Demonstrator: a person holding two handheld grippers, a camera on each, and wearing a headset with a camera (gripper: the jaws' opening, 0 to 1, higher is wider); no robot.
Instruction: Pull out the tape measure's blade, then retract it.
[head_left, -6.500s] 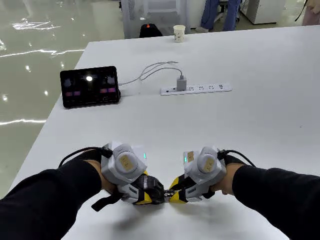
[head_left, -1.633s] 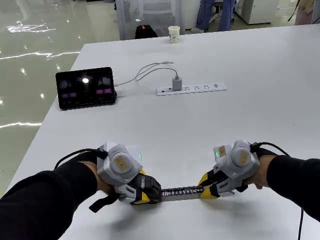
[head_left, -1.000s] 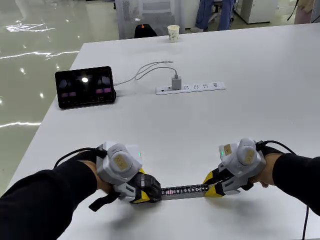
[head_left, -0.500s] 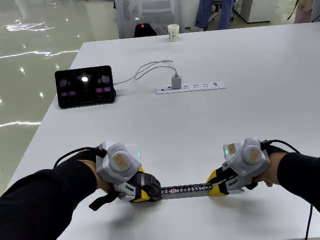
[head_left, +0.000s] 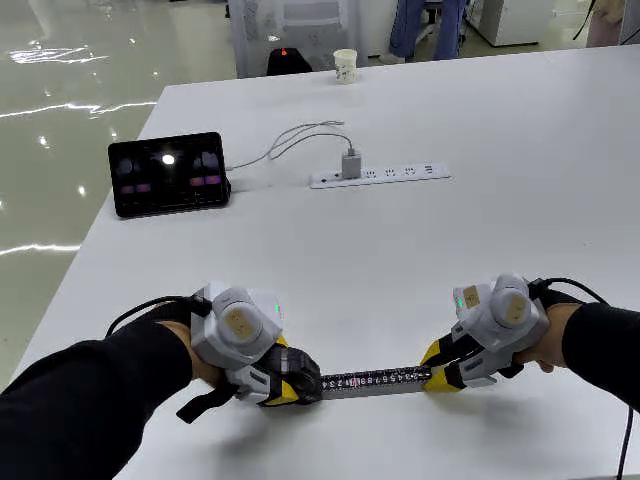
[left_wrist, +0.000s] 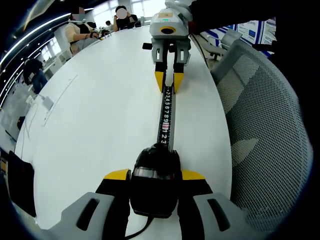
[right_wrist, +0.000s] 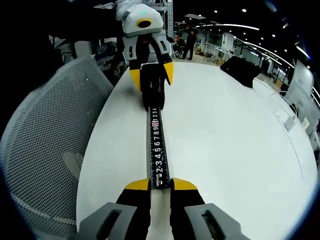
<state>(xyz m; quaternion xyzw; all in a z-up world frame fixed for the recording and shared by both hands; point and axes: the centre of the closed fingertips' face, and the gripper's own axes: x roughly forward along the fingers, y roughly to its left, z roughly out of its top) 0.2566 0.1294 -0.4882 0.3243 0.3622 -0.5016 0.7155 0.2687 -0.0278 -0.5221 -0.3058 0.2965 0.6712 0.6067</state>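
While left tongs (left_wrist: 155, 175) clamp the tape measure (left_wrist: 155, 189), opposing right tongs (right_wrist: 160, 184) pinch its blade (right_wrist: 155, 147).

Clutter on white tabletop (head_left: 520, 140)
I see a black rectangular tablet (head_left: 168, 173), a long white power strip (head_left: 378, 175) near it, a paper cup (head_left: 345, 66) farther back.

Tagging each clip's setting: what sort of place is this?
Probably an open-plan lab or office floor: a long white workbench carrying a power strip and a tablet, a mesh office chair beside it, and a glossy floor.
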